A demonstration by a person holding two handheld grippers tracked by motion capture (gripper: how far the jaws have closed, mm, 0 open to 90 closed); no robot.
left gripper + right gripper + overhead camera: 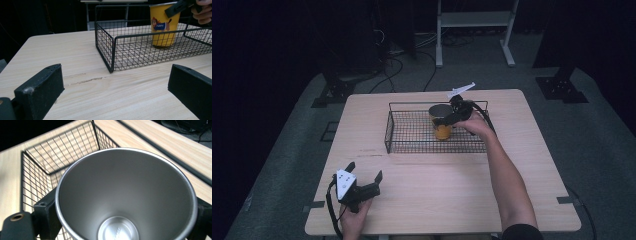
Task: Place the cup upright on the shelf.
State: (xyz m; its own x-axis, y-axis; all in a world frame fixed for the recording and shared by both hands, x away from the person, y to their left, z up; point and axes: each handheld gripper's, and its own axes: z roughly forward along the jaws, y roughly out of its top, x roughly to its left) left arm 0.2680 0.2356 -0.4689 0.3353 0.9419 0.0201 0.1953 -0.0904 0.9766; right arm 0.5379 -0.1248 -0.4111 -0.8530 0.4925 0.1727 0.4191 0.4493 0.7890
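While right fingers (446, 119) clamp cup (442, 131) in basket (402, 131) | left fingers (364, 172) apart.

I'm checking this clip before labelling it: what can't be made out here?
- Yellow cup: far side hidden; left gripper view.
- Right gripper: pad contact hidden behind the cup's rim; right gripper view.
- Wire basket: right end cut off by the frame edge; left gripper view.
- Cup's print: too small in the high view.

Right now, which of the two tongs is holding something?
The right tongs, reaching into the wire basket with jaws around the yellow cup. The left tongs rest open at the table's near edge.
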